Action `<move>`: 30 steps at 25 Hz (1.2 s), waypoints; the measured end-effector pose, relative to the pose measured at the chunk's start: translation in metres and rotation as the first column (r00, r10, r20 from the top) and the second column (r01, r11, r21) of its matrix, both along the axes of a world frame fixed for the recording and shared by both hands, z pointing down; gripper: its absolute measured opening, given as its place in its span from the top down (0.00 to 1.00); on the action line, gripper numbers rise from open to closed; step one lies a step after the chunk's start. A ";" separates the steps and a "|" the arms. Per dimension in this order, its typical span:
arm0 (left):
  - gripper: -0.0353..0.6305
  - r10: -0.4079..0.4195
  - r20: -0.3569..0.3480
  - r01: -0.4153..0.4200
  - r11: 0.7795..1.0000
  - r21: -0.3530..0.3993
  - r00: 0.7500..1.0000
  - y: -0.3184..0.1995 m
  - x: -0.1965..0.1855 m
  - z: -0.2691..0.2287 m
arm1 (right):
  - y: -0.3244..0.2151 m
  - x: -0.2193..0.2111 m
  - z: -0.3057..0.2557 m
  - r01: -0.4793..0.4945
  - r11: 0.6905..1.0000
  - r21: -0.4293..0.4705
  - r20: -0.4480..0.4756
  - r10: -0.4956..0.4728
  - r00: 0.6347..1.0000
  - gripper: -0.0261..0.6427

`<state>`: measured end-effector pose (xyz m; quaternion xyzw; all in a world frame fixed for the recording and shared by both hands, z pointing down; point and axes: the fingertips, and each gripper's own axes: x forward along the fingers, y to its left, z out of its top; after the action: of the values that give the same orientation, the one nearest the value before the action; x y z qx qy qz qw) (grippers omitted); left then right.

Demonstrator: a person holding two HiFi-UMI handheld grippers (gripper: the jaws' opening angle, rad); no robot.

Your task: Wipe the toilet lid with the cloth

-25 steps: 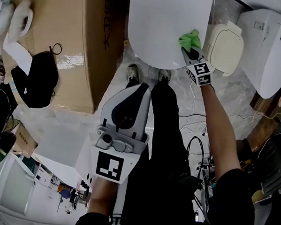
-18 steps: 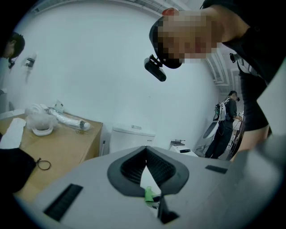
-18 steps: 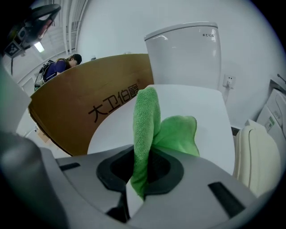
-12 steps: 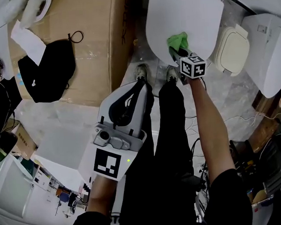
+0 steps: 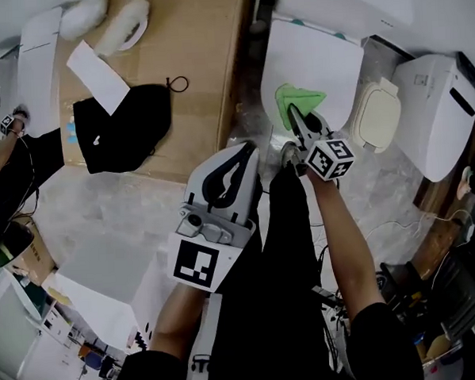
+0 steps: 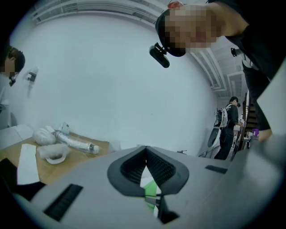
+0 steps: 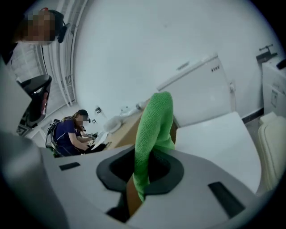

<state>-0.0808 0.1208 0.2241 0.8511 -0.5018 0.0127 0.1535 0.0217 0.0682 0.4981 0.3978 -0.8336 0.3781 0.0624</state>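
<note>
The white toilet lid (image 5: 318,62) lies shut at the top of the head view. A green cloth (image 5: 298,101) rests on its near left part, and my right gripper (image 5: 300,123) is shut on it. In the right gripper view the cloth (image 7: 154,129) stands up from between the jaws, with the lid (image 7: 219,138) beyond it at the right. My left gripper (image 5: 246,151) hangs in front of the person's legs, off the lid. Its jaws are shut with nothing in them (image 6: 146,163).
A big cardboard box (image 5: 199,60) stands left of the toilet, with a black bag (image 5: 123,128) and white paper on it. A cream round-cornered lid (image 5: 377,118) and a white unit (image 5: 440,111) are at the right. Another person (image 5: 6,165) sits at the far left. Cables lie on the floor.
My right gripper has carried the cloth leftward along the lid's near part, from its right edge to the left half. The left gripper stayed low and shut.
</note>
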 end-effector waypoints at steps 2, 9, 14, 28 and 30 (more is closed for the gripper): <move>0.94 0.010 0.007 -0.010 1.000 0.029 1.000 0.001 -0.001 -0.030 | -0.002 0.005 -0.051 -0.030 0.999 0.033 -0.029 0.031 0.999 0.89; 0.94 0.022 0.007 -0.022 0.995 0.097 1.000 0.010 -0.012 -0.130 | 0.013 0.018 -0.218 -0.077 0.985 0.157 -0.123 0.097 0.988 0.89; 0.94 0.031 -0.002 -0.030 0.987 0.156 1.000 0.015 -0.011 -0.191 | 0.033 0.034 -0.308 -0.098 0.965 0.244 -0.167 0.142 0.976 0.88; 0.94 0.062 -0.007 -0.057 0.948 0.314 0.998 0.029 0.030 -0.295 | 0.091 0.077 -0.434 -0.130 0.904 0.407 -0.155 0.209 0.966 0.88; 0.94 0.057 0.007 -0.056 0.948 0.312 0.998 0.030 0.034 -0.298 | 0.097 0.081 -0.438 -0.129 0.904 0.407 -0.153 0.207 0.966 0.88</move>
<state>-0.0463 0.1512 -0.0739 0.8787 -0.4729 -0.0632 0.0170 0.1025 0.1655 0.0602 0.5077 -0.8448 0.1662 0.0287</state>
